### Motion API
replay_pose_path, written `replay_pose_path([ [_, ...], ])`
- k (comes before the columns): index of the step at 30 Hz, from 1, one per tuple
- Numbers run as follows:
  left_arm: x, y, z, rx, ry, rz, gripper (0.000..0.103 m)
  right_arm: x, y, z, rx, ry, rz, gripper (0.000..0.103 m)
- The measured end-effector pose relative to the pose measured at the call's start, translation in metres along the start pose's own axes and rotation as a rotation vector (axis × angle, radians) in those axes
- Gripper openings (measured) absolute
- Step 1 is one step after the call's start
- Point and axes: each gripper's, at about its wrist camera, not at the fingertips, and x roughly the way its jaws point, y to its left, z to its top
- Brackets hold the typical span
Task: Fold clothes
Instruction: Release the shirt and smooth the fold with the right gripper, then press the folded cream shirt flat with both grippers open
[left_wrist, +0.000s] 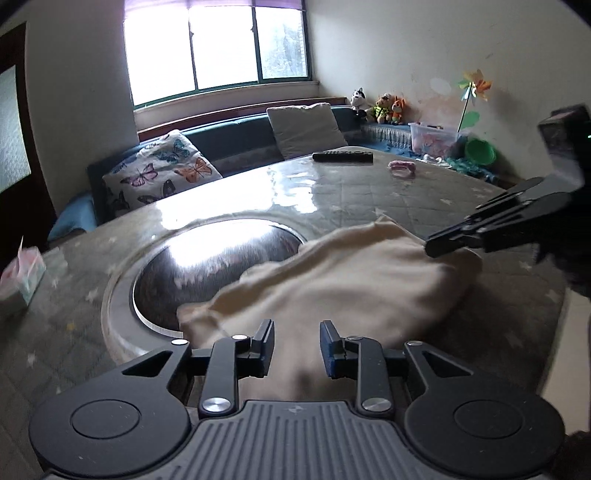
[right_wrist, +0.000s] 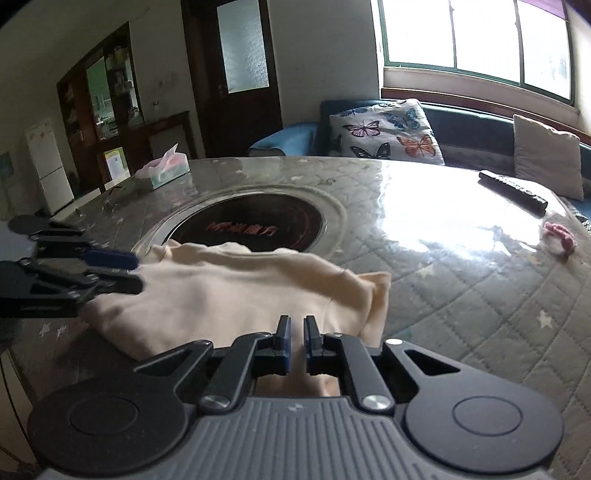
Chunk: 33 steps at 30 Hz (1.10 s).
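Observation:
A cream garment (left_wrist: 343, 273) lies bunched on the round table, partly over the dark centre disc (left_wrist: 218, 266). My left gripper (left_wrist: 297, 349) is open over the garment's near edge, with cloth showing between and below its fingers. It shows in the right wrist view (right_wrist: 129, 271) at the garment's left end. My right gripper (right_wrist: 296, 345) has its jaws a narrow gap apart over the cream garment (right_wrist: 236, 291), gripping nothing that I can see. In the left wrist view it (left_wrist: 432, 247) comes in from the right onto the garment's far right edge.
The table has a quilted cover under glossy plastic (right_wrist: 461, 280). On it lie a black remote (left_wrist: 342, 156), a pink item (left_wrist: 402, 168) and a tissue pack (left_wrist: 20, 282). Behind stand a sofa with a butterfly cushion (left_wrist: 162, 173), a grey cushion (left_wrist: 304, 125) and toys.

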Motion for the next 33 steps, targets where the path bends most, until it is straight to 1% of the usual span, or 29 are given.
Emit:
replay_pose_path([
  [2, -0.005, 0.002, -0.009, -0.021, 0.005, -0.009, 0.029, 0.003, -0.001, -0.005, 0.01, 0.005, -0.008, 0.007],
  [7, -0.006, 0.014, -0.028, -0.09, 0.04, 0.0, 0.029, 0.007, -0.008, -0.016, 0.042, 0.022, -0.023, 0.007],
  [9, -0.005, 0.017, -0.033, -0.093, 0.049, 0.021, 0.029, 0.007, -0.01, -0.019, 0.052, 0.016, -0.023, 0.007],
  [12, -0.006, 0.021, -0.037, -0.1, 0.046, 0.017, 0.03, 0.008, -0.013, -0.021, 0.073, 0.012, -0.022, 0.007],
  [16, -0.008, 0.021, -0.031, -0.085, 0.053, 0.017, 0.03, 0.01, -0.014, -0.021, 0.066, 0.011, -0.026, 0.007],
  [18, -0.013, 0.023, -0.027, -0.088, 0.043, 0.022, 0.03, 0.007, -0.013, -0.019, 0.06, 0.014, -0.027, 0.007],
  [21, -0.015, 0.025, -0.019, -0.108, 0.018, 0.035, 0.03, 0.002, -0.01, -0.014, 0.046, -0.002, -0.032, 0.012],
  [24, -0.009, 0.025, -0.011, -0.124, 0.009, 0.037, 0.028, 0.0, -0.007, -0.009, 0.042, -0.025, -0.033, 0.013],
  [27, 0.003, 0.024, -0.009, -0.13, 0.021, 0.031, 0.027, 0.002, -0.002, -0.006, 0.038, -0.033, -0.014, 0.013],
  [29, 0.011, 0.025, -0.012, -0.134, 0.044, 0.039, 0.026, 0.006, 0.0, -0.006, 0.029, -0.027, -0.006, 0.013],
  [31, 0.017, 0.027, -0.016, -0.135, 0.066, 0.053, 0.026, 0.01, 0.0, -0.009, 0.027, -0.012, -0.009, 0.013],
  [33, 0.016, 0.031, -0.019, -0.144, 0.066, 0.059, 0.026, 0.013, -0.003, -0.013, 0.033, 0.008, -0.016, 0.013],
])
